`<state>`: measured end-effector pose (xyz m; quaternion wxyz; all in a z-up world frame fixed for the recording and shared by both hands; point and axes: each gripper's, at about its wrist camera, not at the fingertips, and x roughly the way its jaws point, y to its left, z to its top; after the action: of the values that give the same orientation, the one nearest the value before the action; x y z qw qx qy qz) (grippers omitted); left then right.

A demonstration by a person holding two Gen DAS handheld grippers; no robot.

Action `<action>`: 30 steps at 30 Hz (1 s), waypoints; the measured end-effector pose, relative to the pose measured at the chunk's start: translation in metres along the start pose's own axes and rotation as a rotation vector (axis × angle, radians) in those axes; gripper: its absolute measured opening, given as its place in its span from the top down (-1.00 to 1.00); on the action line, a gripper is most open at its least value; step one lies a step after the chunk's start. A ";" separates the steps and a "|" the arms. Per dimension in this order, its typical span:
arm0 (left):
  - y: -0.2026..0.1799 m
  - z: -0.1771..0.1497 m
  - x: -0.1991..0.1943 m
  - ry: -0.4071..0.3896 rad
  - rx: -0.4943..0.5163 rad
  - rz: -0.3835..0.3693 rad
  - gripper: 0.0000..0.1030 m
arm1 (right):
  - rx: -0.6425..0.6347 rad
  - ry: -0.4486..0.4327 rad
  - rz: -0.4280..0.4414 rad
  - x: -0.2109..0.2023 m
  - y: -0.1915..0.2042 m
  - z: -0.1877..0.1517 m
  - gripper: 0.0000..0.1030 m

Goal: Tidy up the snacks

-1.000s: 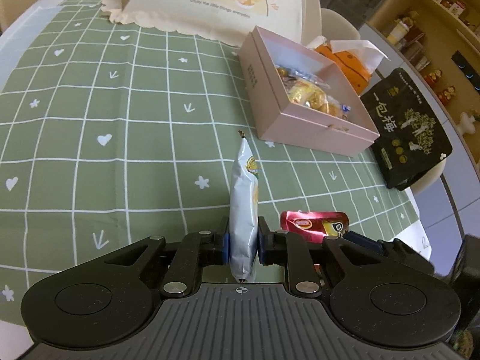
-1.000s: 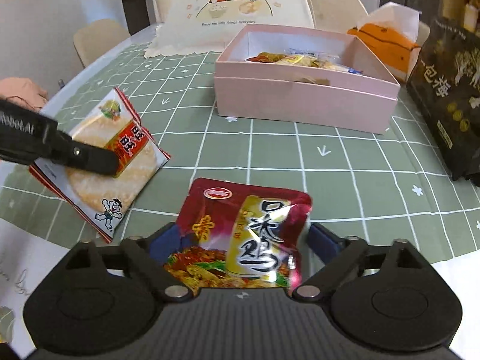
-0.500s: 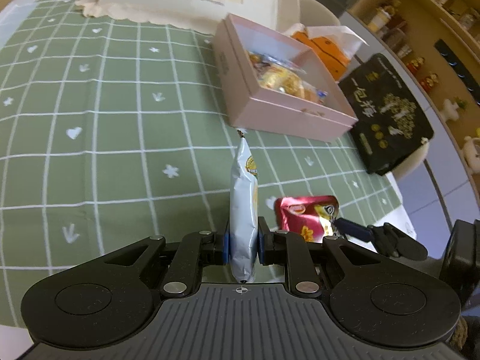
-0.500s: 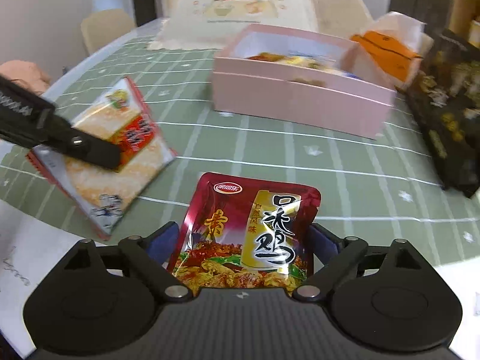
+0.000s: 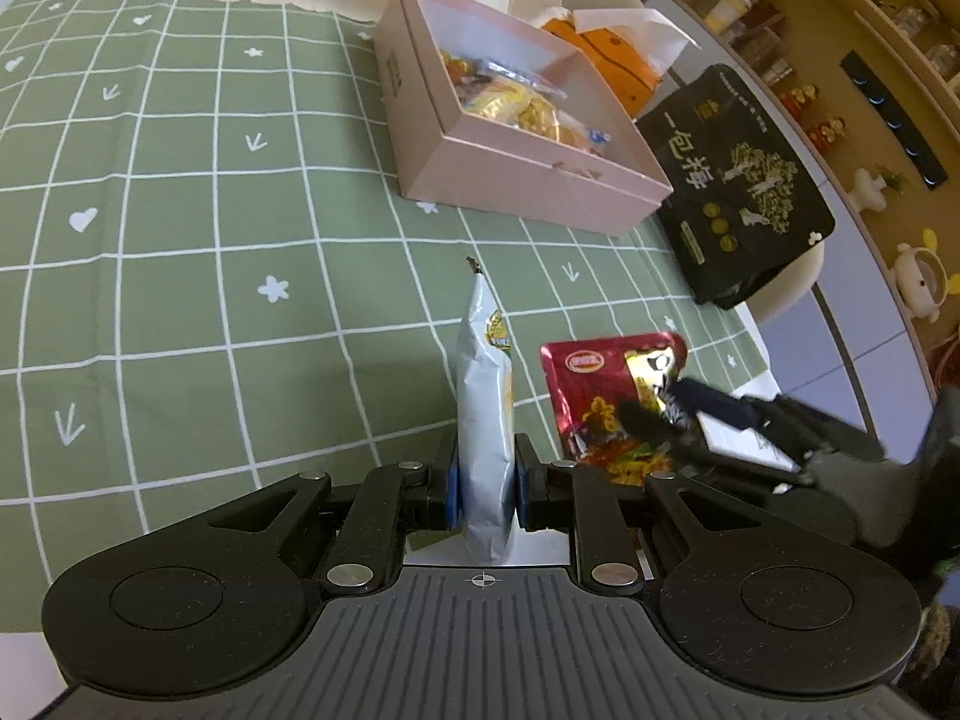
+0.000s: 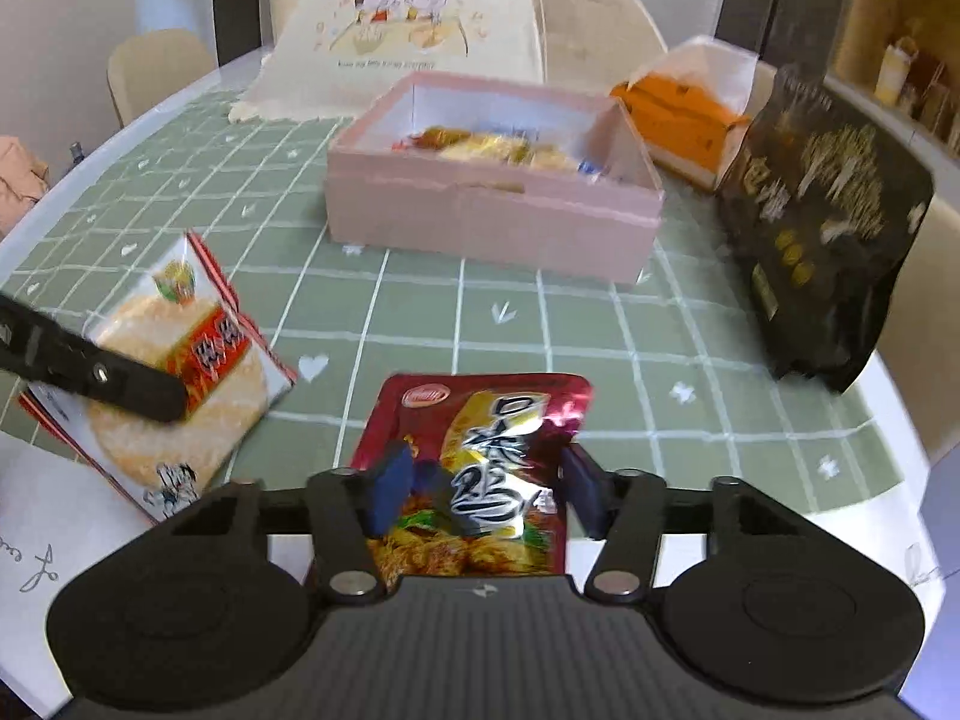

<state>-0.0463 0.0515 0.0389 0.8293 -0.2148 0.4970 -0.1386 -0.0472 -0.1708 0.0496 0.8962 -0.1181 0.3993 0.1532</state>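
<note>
In the left wrist view, my left gripper [image 5: 485, 480] is shut on a rice cracker packet [image 5: 483, 396], held edge-on above the green checked tablecloth. The right wrist view shows that packet's red-labelled face [image 6: 180, 360] at the left. My right gripper [image 6: 483, 489] is closing, and a red snack packet [image 6: 480, 420] buckles between its blue pads. Both also show low on the right in the left wrist view: the red packet [image 5: 600, 384] and the right gripper [image 5: 666, 414]. The open pink box [image 5: 528, 186] [image 6: 492, 222], beyond both, holds several wrapped snacks.
A black snack bag [image 6: 822, 216] stands right of the box, with an orange tissue box [image 6: 678, 120] behind it. A cream food cover [image 6: 420, 30] is at the back. White paper [image 6: 42, 528] lies at the near left edge. Shelves line the right wall.
The right jaws have closed in from wide apart onto the red packet, which now buckles and sits higher. The left gripper kept its packet and shifted a little toward the box.
</note>
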 end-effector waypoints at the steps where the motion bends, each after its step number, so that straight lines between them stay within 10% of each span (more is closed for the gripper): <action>1: 0.000 0.000 0.001 0.003 0.000 -0.004 0.60 | -0.003 -0.005 -0.004 -0.002 -0.002 0.002 0.18; 14: -0.038 0.004 0.039 0.059 0.088 -0.104 0.60 | 0.009 -0.043 -0.096 -0.039 -0.023 0.008 0.33; 17: -0.042 0.003 0.043 0.072 0.097 -0.115 0.60 | 0.067 -0.022 -0.006 -0.046 -0.022 0.010 0.88; 25: -0.040 0.004 0.042 0.075 0.108 -0.098 0.59 | 0.232 0.071 0.097 -0.025 -0.034 -0.001 0.83; 30: -0.041 0.003 0.041 0.076 0.116 -0.089 0.59 | 0.425 0.146 0.113 -0.016 -0.073 -0.019 0.26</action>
<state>-0.0246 -0.0019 0.0291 0.8140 -0.1830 0.5089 -0.2120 -0.0434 -0.2473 0.0554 0.8595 0.0852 0.4925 0.1067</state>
